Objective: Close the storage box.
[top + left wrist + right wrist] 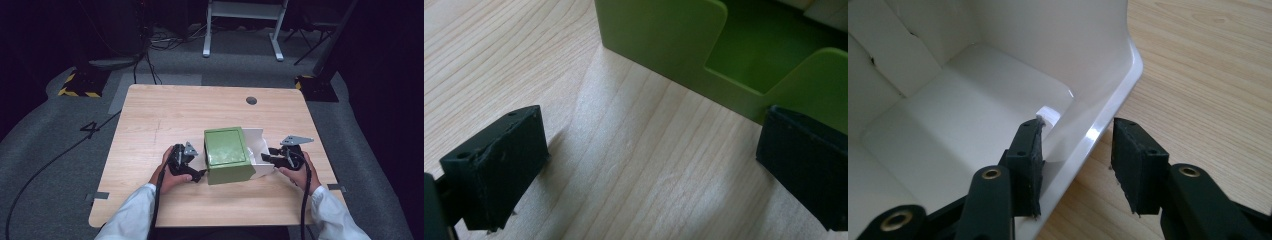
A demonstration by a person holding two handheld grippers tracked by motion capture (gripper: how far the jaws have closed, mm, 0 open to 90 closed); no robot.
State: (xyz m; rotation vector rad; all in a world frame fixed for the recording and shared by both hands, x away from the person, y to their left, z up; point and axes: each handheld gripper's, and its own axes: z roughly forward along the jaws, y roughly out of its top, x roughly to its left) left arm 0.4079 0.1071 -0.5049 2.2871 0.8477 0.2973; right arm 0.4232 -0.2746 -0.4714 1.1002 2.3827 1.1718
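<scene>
High view: we saw a person at a pale wooden table [165, 115] working a lidded green plastic box [227, 150] and the open white plastic bin [257, 142] that touched its right side. The left gripper [200, 174] lay at the green box's near left corner. The right gripper [265, 156] sat on the white bin's right wall.

Left gripper view: the left gripper [649, 160] had its jaws wide apart with only bare table between them. The green box [659, 40] stood just ahead, showing a notched wall. The farther jaw sat at the box's lower edge, and we could not tell whether it touched. We judged that this hand should brace the box squarely, low on the wall, before any pull.

Right gripper view: the right gripper [1075, 145] straddled the white bin's [963, 115] glossy wall. The inner pad [1030, 150] lay flat against the inside and the outer pad [1130, 160] stood just beside the flared rim. We took the jaws as clamped on that wall, though a sliver of table showed at the rim. We judged that the step was drawing the bin away from the box. It would go best with a deep bite below the rim and a level, straight pull, since the smooth plastic could slip from a shallow hold.
</scene>
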